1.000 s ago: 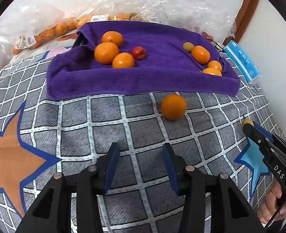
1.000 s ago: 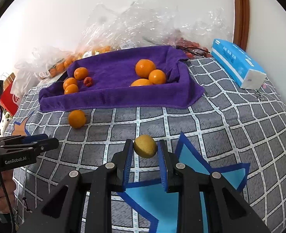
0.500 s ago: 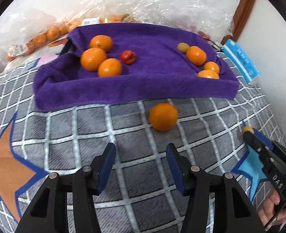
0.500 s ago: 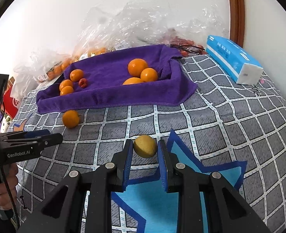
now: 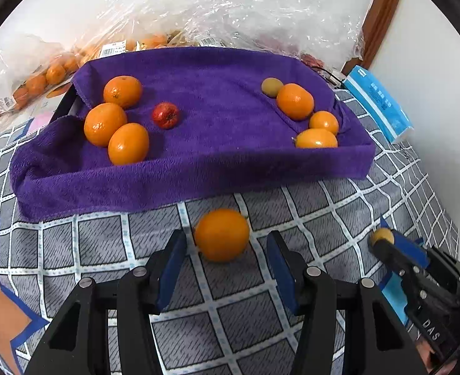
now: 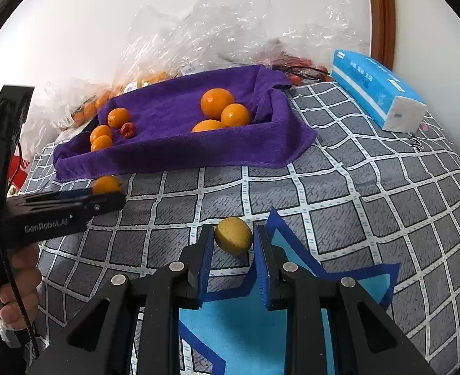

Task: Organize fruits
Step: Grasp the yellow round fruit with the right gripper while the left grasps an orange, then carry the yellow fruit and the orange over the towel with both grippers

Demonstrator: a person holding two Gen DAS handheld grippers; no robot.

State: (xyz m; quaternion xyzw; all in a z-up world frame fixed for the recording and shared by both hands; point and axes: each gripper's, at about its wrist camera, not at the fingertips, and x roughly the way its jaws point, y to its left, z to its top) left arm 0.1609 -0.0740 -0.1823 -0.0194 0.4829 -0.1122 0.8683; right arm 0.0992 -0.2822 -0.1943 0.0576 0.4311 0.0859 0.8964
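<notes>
A: How many fruits do you count, taking the purple towel (image 5: 217, 143) as your mark?

B: On the towel I count eight. At its left end, three oranges: one at the back (image 5: 122, 91), one in front of it (image 5: 104, 124), one nearest me (image 5: 128, 143). Just right of those sits one small red fruit (image 5: 166, 115). At the right end there are three more oranges (image 5: 295, 101) and one small yellow-green fruit (image 5: 271, 87) touching the rearmost of them. Off the towel there are two: a loose orange (image 5: 222, 234) on the cover just in front of the towel's near edge, and a small yellow fruit (image 6: 233, 236) further forward, off the towel's right half.

A: What do your grippers have?

B: My left gripper (image 5: 223, 261) stands apart, with the loose orange between its blue pads; I see a gap on each side, so nothing is gripped. My right gripper (image 6: 233, 243) is closed on the yellow fruit, pads pressing both its sides.

A: How does the loose orange look?

B: Smooth, glossy, slightly oval, plain bright orange.

A: And the surroundings?

B: The towel is draped over a shallow tray, forming a raised rim. It lies on a grey checked bedcover (image 5: 261, 312) with white lines and blue-edged star patches. Behind the towel are crumpled clear plastic bags (image 5: 230, 9), some holding more oranges. Right of the towel lies a blue tissue pack (image 6: 376, 93), against a white wall with brown wooden trim (image 6: 381, 15).
</notes>
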